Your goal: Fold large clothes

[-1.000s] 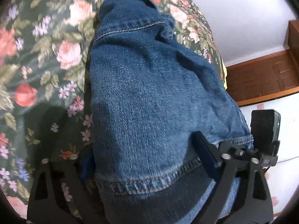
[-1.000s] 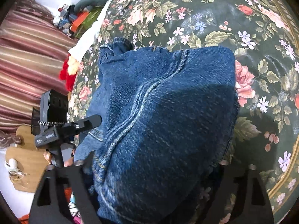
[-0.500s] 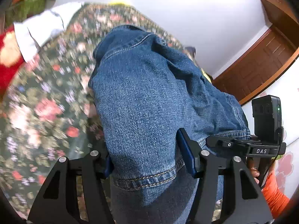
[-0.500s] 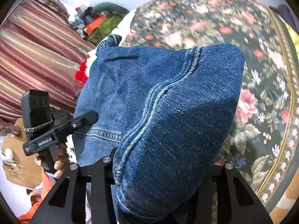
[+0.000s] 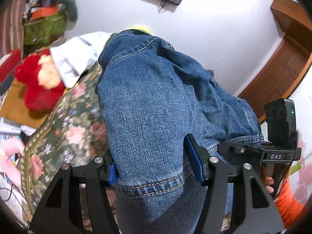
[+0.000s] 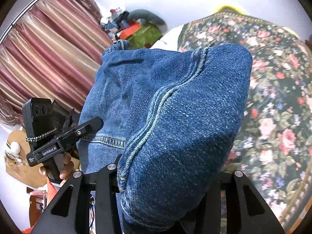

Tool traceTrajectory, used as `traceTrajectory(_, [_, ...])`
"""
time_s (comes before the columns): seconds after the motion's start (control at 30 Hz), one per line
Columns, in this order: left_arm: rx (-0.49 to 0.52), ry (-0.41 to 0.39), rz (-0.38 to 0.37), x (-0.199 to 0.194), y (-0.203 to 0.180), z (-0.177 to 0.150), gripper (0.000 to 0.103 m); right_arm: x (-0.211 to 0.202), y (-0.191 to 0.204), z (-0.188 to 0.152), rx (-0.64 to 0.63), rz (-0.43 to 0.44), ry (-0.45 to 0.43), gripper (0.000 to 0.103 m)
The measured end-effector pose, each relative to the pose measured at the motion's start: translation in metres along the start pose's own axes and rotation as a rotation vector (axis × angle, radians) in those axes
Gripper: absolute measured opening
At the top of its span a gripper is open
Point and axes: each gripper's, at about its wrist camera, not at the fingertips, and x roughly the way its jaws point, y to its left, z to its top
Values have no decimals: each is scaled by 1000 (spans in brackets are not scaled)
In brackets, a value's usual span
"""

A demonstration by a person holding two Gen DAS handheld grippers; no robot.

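Note:
Blue denim jeans (image 5: 152, 105) hang bunched above the floral bedspread (image 5: 64, 134), held up at two places. My left gripper (image 5: 154, 167) is shut on a folded part near a stitched hem, its blue pads pressing both sides. In the right wrist view the same jeans (image 6: 175, 117) bulge over my right gripper (image 6: 167, 177), which is shut on a thick fold with a double seam; its fingertips are hidden by the cloth. Each view shows the other gripper: the right one (image 5: 259, 150) at the right edge, the left one (image 6: 64, 136) at the left, both against the denim.
The floral bedspread (image 6: 276, 97) lies below and to the right. A red plush toy (image 5: 39, 81) and a white cloth (image 5: 78, 56) lie at the bed's far side. Striped curtains (image 6: 48, 58), a clutter pile (image 6: 136, 31) and a wooden door (image 5: 278, 74) ring the room.
Both grippers closed on the jeans and lifted them off the bedspread. The views have tipped up, so the walls, curtains and far clutter now show.

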Motion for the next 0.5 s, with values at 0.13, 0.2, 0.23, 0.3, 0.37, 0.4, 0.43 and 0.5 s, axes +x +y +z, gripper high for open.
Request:
traceTrajectory(0.13, [-60,68,38,18,32,-20,60,43,0,-6,30,10,74,40])
traceTrajectory(0.2, [-92,102,46,31,49,-32,60,68,-6,-11,46,7,120,40])
traceTrajectory(0.23, [-106,116,50,36,54,-38,60,79,-8,-12,52,4,141,40])
traceTrajectory(0.3, [-129,150,66,51,69,-52,60,103,-14,-21,63,-4,186,40])
traceTrajectory(0.37, [-135,177,89,64,79,-63,60,126,-22,-26,71,-13,228,40])
traceTrajectory(0.4, [-132,191,106,71,83,-69,60,138,-27,-29,74,-20,250,40])
traceTrajectory(0.43, [-126,200,122,77,86,-75,60,145,-29,-32,74,-25,263,40])
traceTrajectory(0.5, [-107,176,132,81,89,-82,61,160,-34,-34,59,-41,286,40])
